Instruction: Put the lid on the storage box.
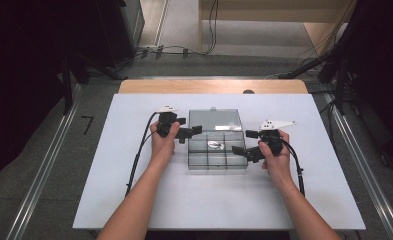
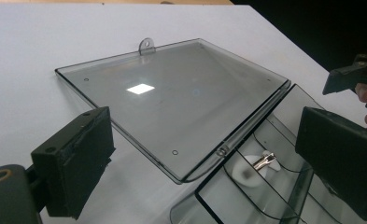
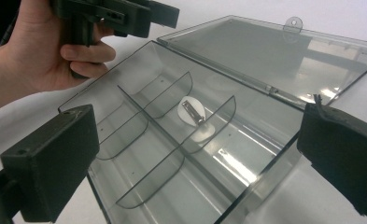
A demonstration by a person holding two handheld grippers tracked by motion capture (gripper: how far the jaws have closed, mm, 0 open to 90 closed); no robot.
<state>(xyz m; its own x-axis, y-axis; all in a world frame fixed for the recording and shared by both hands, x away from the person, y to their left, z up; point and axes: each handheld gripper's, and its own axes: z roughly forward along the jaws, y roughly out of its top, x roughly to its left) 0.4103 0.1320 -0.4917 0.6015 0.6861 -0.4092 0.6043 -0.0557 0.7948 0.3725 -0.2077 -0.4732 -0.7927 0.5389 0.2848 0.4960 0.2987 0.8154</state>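
The white tabletop (image 1: 134, 200) carries little besides the clear smoky plastic box (image 1: 217, 152), which lies open in front of me with its lid (image 1: 215, 120) folded flat away from me, hang tab (image 1: 213, 108) at the far edge. Inside, curved dividers (image 3: 165, 95) split the tray into compartments, and a small white-and-metal piece (image 1: 214, 145) rests in a middle compartment. Nothing lies between my tools and the box.

My left hand-held gripper (image 1: 189, 127) sits at the box's left side, level with the hinge (image 2: 246, 123), jaws spread wide with nothing between them; in the left gripper view the lid's near corner lies between the two jaws, but I cannot tell whether either touches it.

My right hand-held gripper (image 1: 244, 142) is at the tray's right edge, jaws likewise apart and empty; in the right gripper view they straddle the tray's near wall (image 3: 265, 182), with the small piece (image 3: 193, 113) farther in, between them.
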